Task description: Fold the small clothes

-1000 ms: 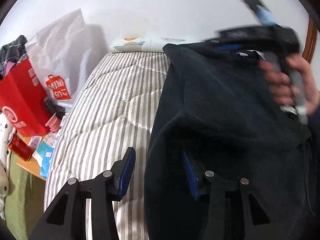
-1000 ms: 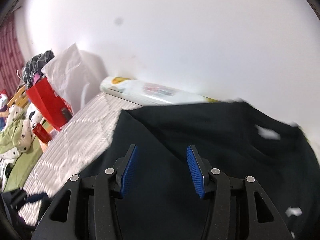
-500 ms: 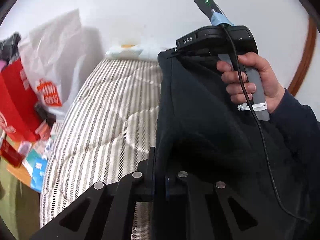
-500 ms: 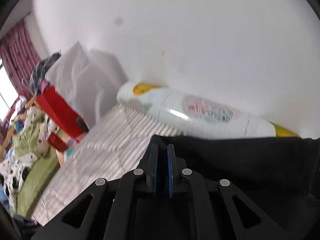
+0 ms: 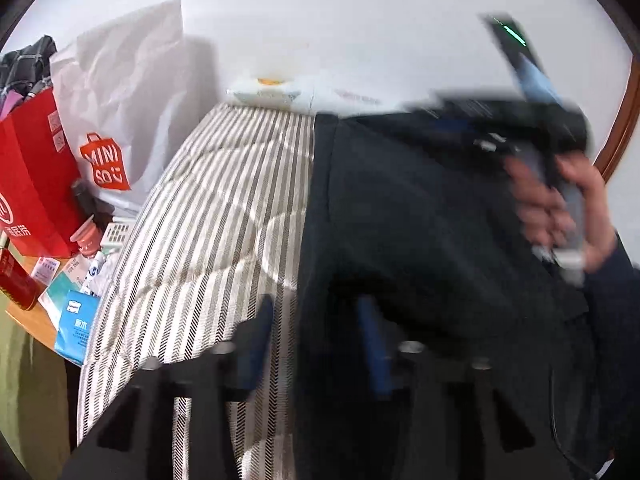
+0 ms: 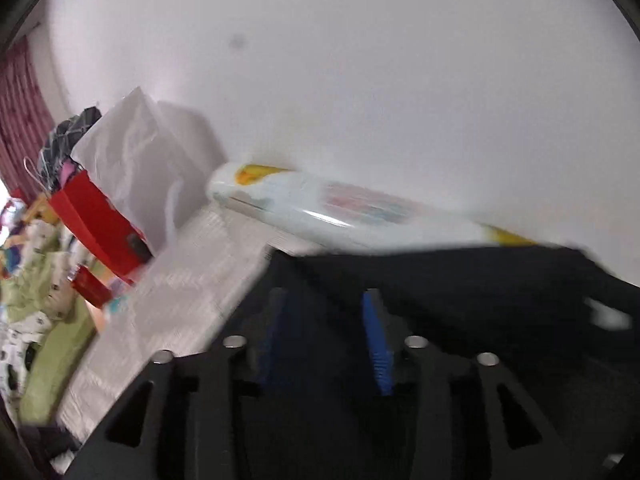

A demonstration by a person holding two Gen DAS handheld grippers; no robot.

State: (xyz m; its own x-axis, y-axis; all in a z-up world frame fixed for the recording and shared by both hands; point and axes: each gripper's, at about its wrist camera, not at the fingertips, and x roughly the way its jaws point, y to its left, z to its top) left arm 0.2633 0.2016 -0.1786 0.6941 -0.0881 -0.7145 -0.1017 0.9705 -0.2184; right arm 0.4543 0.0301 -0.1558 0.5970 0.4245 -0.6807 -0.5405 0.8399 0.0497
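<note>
A black garment (image 5: 408, 216) lies spread on the right half of a striped quilt (image 5: 224, 216); it also shows in the right wrist view (image 6: 460, 288). My left gripper (image 5: 316, 340) is open, its jaws astride the garment's near left edge. My right gripper (image 6: 328, 336) is open just above the garment's far part. In the left wrist view the right gripper (image 5: 472, 132), held in a hand, is blurred at the garment's far right corner.
A white Miniso bag (image 5: 120, 100) and a red bag (image 5: 32, 176) stand left of the bed. Small boxes and a can clutter a side table (image 5: 44, 312). A long plastic-wrapped pack (image 6: 328, 208) lies against the wall at the bed's far end.
Both grippers were shut on the garment's edges half a second ago and have now opened, letting it go. The garment has dropped flat; both views are motion-blurred.
</note>
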